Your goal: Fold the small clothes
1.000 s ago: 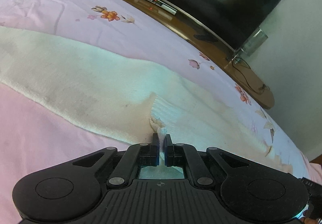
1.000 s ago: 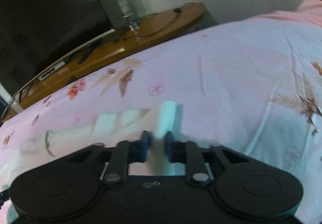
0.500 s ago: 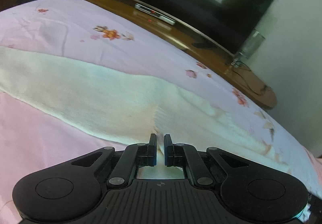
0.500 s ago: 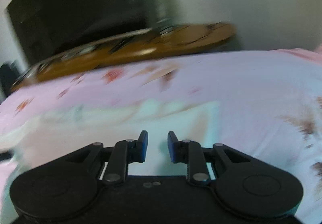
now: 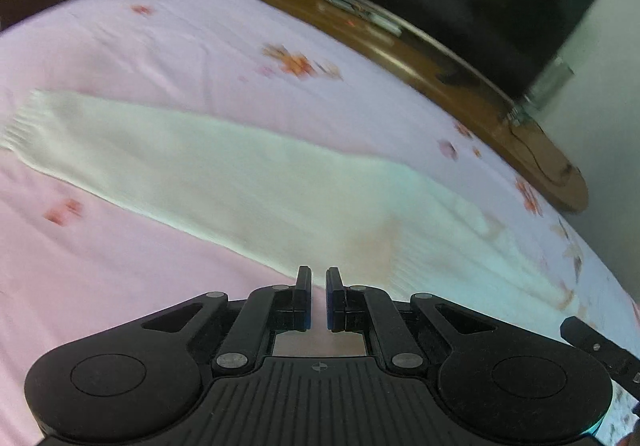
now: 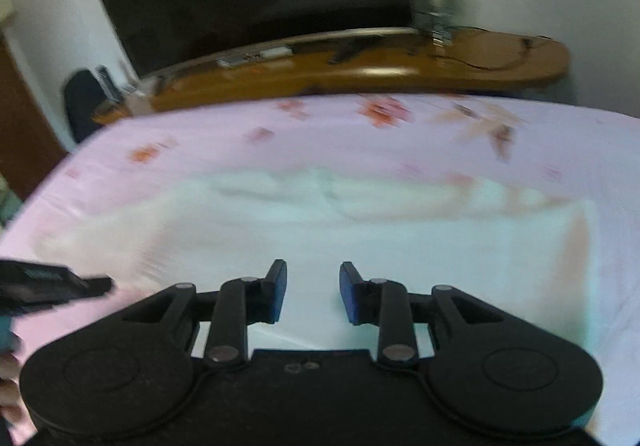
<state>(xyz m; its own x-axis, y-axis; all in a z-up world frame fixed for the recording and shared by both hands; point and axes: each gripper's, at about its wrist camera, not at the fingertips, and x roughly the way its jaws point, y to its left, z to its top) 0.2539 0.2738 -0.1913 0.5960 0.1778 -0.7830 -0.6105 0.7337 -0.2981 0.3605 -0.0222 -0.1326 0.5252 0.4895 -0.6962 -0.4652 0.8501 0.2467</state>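
My left gripper [image 5: 318,294] is closed to a narrow slit and grips nothing. My right gripper [image 6: 313,292] has just been opening; its jaws stand partly apart with nothing between them. The long cream-white knitted garment [image 5: 224,181] lies flat on the pink floral bedsheet [image 5: 120,278], just ahead of both grippers' fingertips.

A big bed [image 5: 168,45] fills the view. It has a pink sheet [image 6: 280,133] on it with little red and orange flowers [image 5: 298,63] and some brown leaves [image 6: 500,129]. 1 long, cream-white piece of clothing [image 5: 208,169] lies flat on the sheet and stretches across the bed. Its far left end has a ribbed edge. The pictures are a bit blurry.
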